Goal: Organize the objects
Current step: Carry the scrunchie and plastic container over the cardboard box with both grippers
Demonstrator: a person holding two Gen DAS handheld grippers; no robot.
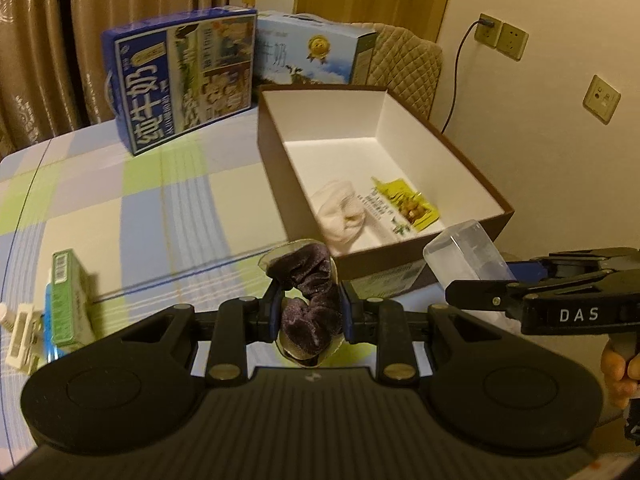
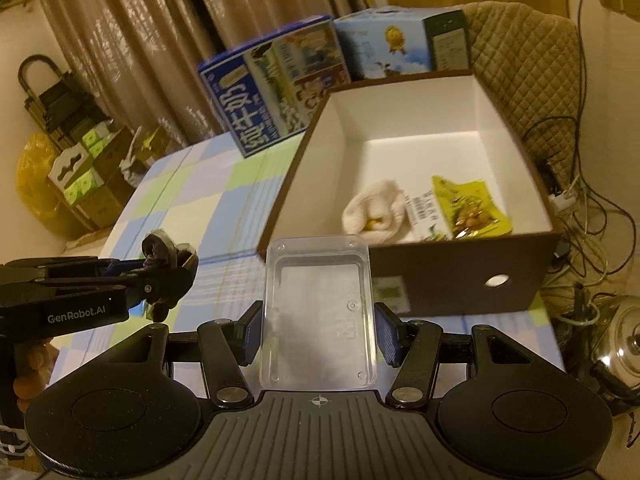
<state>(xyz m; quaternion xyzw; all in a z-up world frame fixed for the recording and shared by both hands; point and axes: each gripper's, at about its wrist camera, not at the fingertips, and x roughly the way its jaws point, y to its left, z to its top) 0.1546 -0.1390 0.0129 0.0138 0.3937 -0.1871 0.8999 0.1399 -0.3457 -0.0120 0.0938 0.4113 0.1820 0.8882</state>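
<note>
Scrunchie, purple velvet, sat clamped between the left gripper fingers, carried low over the checked tablecloth just short of the open brown box, probably bound for it beside the white cloth and yellow packet

Right wrist view showed the right gripper closed on a clear plastic tray, held level and aimed at the same box, left gripper alongside

Warm dim light. Brown curtains hang at far left; cream wall at right carries wall sockets, one with a cable plugged in. Quilted chair back stands beyond the checked tablecloth.
</note>
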